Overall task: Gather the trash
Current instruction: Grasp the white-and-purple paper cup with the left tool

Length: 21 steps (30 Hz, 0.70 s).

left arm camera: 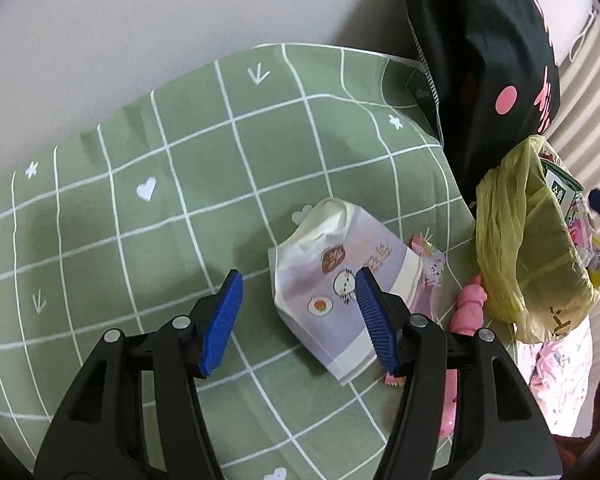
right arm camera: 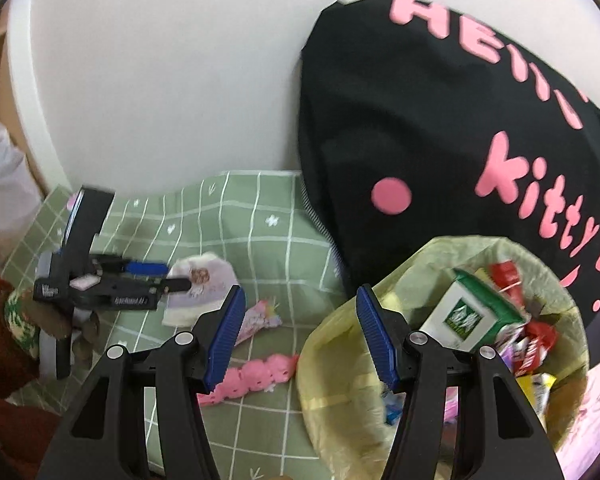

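Paper bag: the white and lilac paper bag (left arm camera: pixel 340 280) lies crumpled on the green checked sheet (left arm camera: pixel 140 208), toward its right edge, partly on top of a small pink wrapper (left arm camera: pixel 430 268).
Left gripper: the left gripper (left arm camera: pixel 298 304) hangs just above the paper bag with jaws apart; the right finger is over the bag's face, the left finger over bare sheet. Nothing is gripped.
Right gripper: the right gripper (right arm camera: pixel 300 336) has open, empty jaws beside the rim of the trash bag.
Trash bag: the yellow trash bag (right arm camera: pixel 340 364) stands open at the sheet's right edge, against a black pillow (right arm camera: pixel 440 128). It holds a green and white carton (right arm camera: pixel 466 312), red wrappers and other packets.
Pink toy: a pink toy (right arm camera: pixel 256 376) lies between paper bag and trash bag.
Risk: the jaws sit off-centre, so closing may pinch only a corner, or catch the sheet, and the bag could slip out on the way over.
Risk two: the thin trash bag may sag shut or tip.
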Each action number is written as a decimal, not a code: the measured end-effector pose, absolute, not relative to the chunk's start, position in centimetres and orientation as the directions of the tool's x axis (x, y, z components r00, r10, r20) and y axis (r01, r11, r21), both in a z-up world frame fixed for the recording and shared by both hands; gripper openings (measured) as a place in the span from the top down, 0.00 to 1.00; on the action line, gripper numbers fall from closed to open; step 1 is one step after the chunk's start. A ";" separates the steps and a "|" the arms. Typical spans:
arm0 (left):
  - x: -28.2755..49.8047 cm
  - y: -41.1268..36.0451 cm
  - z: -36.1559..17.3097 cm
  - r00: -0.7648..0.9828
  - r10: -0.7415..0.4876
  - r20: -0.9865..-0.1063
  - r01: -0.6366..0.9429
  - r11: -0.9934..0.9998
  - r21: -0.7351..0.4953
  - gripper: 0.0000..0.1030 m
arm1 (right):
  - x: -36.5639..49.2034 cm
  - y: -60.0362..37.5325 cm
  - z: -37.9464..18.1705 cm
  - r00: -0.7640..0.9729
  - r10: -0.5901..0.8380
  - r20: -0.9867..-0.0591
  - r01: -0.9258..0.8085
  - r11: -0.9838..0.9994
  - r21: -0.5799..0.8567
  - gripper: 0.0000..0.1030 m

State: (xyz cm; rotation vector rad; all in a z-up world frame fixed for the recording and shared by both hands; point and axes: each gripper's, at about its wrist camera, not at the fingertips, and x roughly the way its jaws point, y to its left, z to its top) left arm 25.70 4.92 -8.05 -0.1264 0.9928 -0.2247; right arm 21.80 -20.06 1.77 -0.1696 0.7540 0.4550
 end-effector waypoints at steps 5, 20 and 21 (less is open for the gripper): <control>26.8 4.4 -7.9 0.525 -0.244 -0.815 0.174 0.969 -0.177 0.46 | 21.2 -18.1 0.2 0.614 0.292 -0.733 -0.465 0.884 -0.038 0.47; 23.5 10.5 -4.5 0.593 -0.220 -0.775 0.089 0.974 -0.208 0.73 | 23.6 -14.1 -5.9 0.462 0.356 -0.812 -0.364 0.911 0.192 0.47; 23.1 11.3 -4.3 0.597 -0.216 -0.772 0.077 0.974 -0.213 0.73 | 24.0 -13.9 -6.3 0.459 0.347 -0.818 -0.344 0.918 0.197 0.47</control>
